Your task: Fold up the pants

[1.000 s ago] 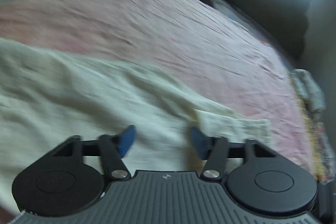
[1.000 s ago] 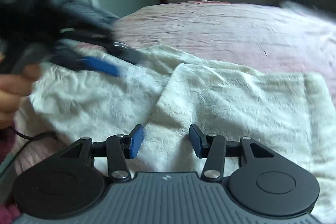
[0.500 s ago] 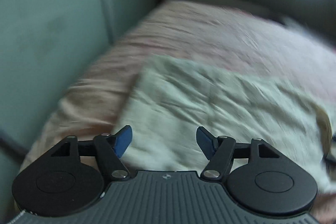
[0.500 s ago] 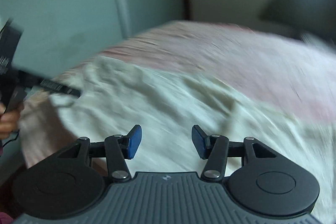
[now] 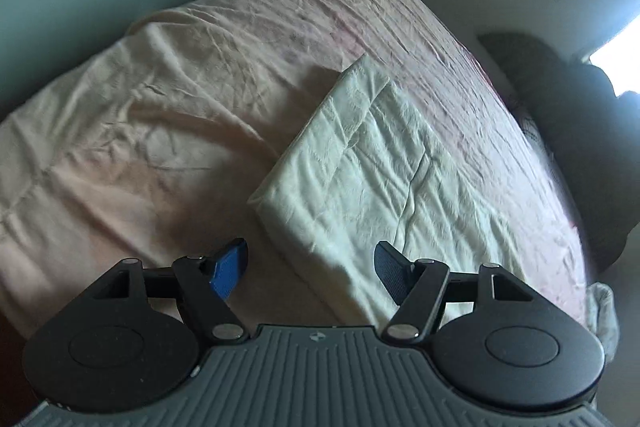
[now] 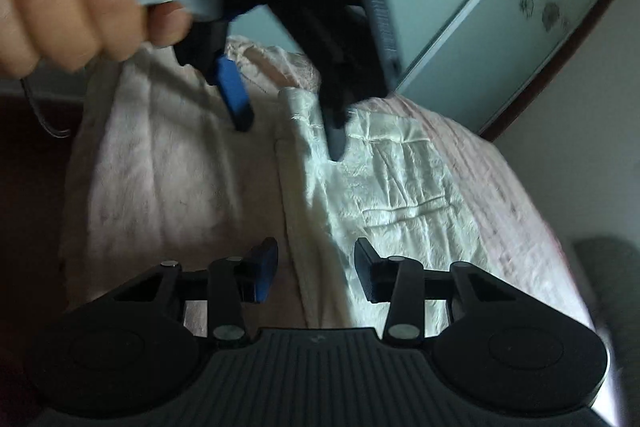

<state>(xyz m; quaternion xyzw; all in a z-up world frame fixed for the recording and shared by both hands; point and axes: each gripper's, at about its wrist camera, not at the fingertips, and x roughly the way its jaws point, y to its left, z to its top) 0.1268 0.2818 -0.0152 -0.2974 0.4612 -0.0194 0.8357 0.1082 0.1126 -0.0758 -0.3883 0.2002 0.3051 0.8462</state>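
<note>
The cream pants (image 5: 376,171) lie folded into a flat rectangle on the pink bedspread (image 5: 160,115). My left gripper (image 5: 310,269) is open and empty, hovering over the near corner of the fold. In the right wrist view the pants (image 6: 380,187) lie below my right gripper (image 6: 316,269), which is open and empty above their left edge. The left gripper (image 6: 288,131) shows there too, held by a hand, open above the far end of the pants.
A pale green wardrobe door (image 6: 480,7) stands beyond the bed. A dark sofa (image 5: 580,131) sits under a bright window at the right. Patterned cloth (image 5: 604,311) hangs at the bed's right edge. The bed's left edge drops to dark floor (image 6: 36,155).
Both grippers have swung left and tilted; the views turned from across the bed toward the wardrobe side. The pants, spread wider a second ago, now lie as a compact folded rectangle.
</note>
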